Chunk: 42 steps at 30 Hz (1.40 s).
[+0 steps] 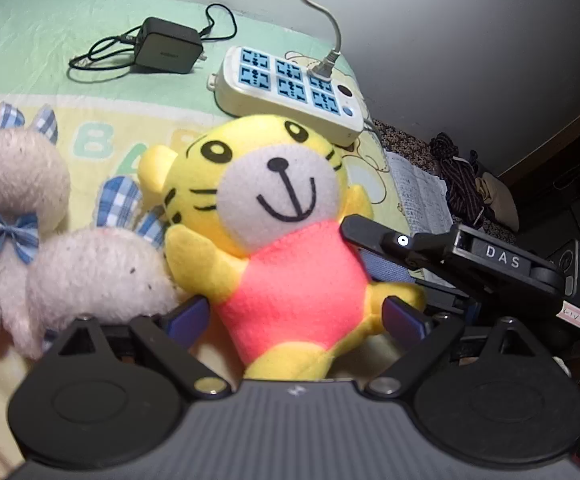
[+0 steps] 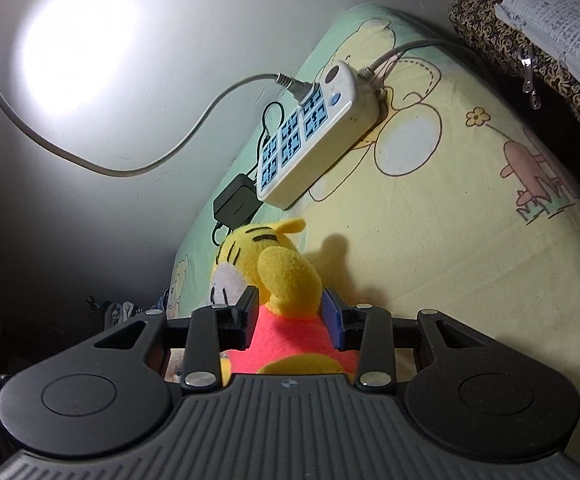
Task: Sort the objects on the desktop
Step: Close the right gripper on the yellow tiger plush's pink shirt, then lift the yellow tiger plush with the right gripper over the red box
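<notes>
Both sets of jaws close in on the yellow tiger plush [image 1: 285,236]: the right gripper [image 2: 292,320] has its jaws pressed against the pink shirt from both sides, just under a raised yellow arm, so it is clamped on the toy, while the left gripper [image 1: 296,316] has its blue-padded jaws standing apart on either side of the toy's lower body, the pads close to the pink fabric without visibly squeezing it. In the left wrist view the right gripper [image 1: 450,256] shows as a black finger reaching in from the tiger's right-hand side and meeting the shirt near the shoulder. The tiger plush [image 2: 273,280] lies on a bed with a pale yellow and green cartoon sheet [image 1: 49,80], face up toward the left camera. Just beside the tiger, touching its arm, lies a fluffy white plush [image 1: 49,248] with blue checked ears and a blue checked bow. Beyond the tiger's head sits a cream power strip [image 1: 290,88] with blue sockets, one grey plug [image 1: 324,66] pushed into it and its cable rising along the wall. Farther from the tiger than the strip, a black power adapter [image 1: 167,46] rests with its thin black cord looped around it. Past the edge of the sheet on the tiger's right-hand side is a dark patterned cushion [image 2: 530,40] with a printed paper [image 2: 562,12] lying on top.
</notes>
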Each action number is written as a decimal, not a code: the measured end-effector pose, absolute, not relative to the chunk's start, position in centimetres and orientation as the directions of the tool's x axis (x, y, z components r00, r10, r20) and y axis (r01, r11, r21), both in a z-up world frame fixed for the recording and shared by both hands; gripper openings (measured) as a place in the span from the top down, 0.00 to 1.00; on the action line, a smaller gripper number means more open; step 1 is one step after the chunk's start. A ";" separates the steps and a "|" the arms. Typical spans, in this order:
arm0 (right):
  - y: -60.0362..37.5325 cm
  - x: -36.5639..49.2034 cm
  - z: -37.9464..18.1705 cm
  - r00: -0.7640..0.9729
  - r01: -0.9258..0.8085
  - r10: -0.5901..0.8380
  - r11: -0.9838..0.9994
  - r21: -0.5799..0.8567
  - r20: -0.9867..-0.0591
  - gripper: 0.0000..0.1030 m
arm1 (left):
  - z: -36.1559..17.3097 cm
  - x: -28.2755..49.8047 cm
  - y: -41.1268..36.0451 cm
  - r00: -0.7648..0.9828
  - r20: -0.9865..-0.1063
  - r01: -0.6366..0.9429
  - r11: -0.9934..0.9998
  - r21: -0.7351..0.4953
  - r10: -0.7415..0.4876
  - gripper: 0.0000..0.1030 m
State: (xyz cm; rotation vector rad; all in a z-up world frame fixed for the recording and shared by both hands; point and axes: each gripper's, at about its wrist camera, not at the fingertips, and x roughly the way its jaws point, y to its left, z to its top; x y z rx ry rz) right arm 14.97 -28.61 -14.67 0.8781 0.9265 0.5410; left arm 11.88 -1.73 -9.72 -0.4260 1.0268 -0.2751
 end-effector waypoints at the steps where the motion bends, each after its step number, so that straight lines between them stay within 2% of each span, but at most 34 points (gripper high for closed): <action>1: -28.4 15.1 -15.0 0.498 -0.037 0.741 0.538 0.842 -0.451 0.62 | -9.8 12.0 -1.9 0.496 -0.768 0.024 0.890 -0.454 -0.406 0.09; 4: -27.8 15.3 -15.8 0.471 -0.030 0.765 0.512 0.858 -0.440 0.58 | -9.8 12.3 -2.5 0.502 -0.776 0.040 0.906 -0.421 -0.382 0.09; 8: -28.0 15.2 -16.3 0.460 -0.009 0.779 0.485 0.874 -0.427 0.58 | -9.7 12.3 -2.8 0.498 -0.778 0.058 0.910 -0.410 -0.382 0.09; 10: -28.1 14.9 -16.3 0.448 -0.003 0.790 0.468 0.883 -0.417 0.63 | -9.7 12.1 -2.9 0.492 -0.776 0.072 0.907 -0.414 -0.394 0.09; 13: -28.4 14.2 -15.9 0.451 0.013 0.792 0.457 0.889 -0.413 0.65 | -9.4 11.6 -3.0 0.487 -0.766 0.096 0.898 -0.429 -0.418 0.09; 26: -29.7 7.2 -14.2 0.445 0.071 0.779 0.461 0.885 -0.442 0.66 | -8.7 6.2 -5.0 0.451 -0.774 0.216 0.896 -0.389 -0.445 0.09; 35: -28.8 2.6 -11.8 0.468 0.043 0.764 0.482 0.875 -0.444 0.66 | -6.5 1.7 -4.1 0.482 -0.742 0.277 0.885 -0.376 -0.466 0.09; 42: -25.9 -0.1 -9.2 0.481 -0.017 0.768 0.490 0.871 -0.423 0.66 | -3.3 -1.9 -0.7 0.552 -0.689 0.326 0.882 -0.340 -0.470 0.09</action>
